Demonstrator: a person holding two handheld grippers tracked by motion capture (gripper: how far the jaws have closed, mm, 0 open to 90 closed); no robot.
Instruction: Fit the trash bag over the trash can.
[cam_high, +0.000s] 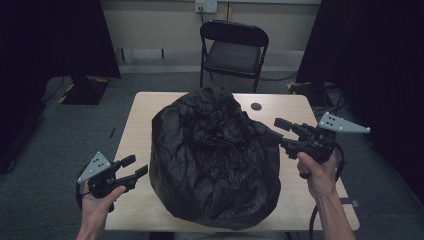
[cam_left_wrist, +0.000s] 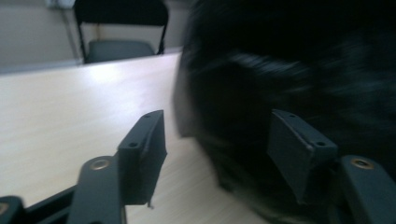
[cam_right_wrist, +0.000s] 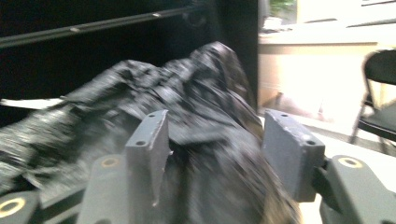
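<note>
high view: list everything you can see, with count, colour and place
crumpled black plastic bag: 1, black, middle of the table
light wooden table: 1, pale wood, centre of the floor
black folding chair: 1, black, behind the table
small dark round spot: 1, dark, far side of the tabletop
left hand-held gripper: 1, black, jaws apart, just left of the bag
right hand-held gripper: 1, black, jaws apart at the bag's right edge

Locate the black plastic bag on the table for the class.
In the high view the black plastic bag sits mid-table, bulging toward the near edge, between the left tool and the right tool, before the folding chair.
</note>
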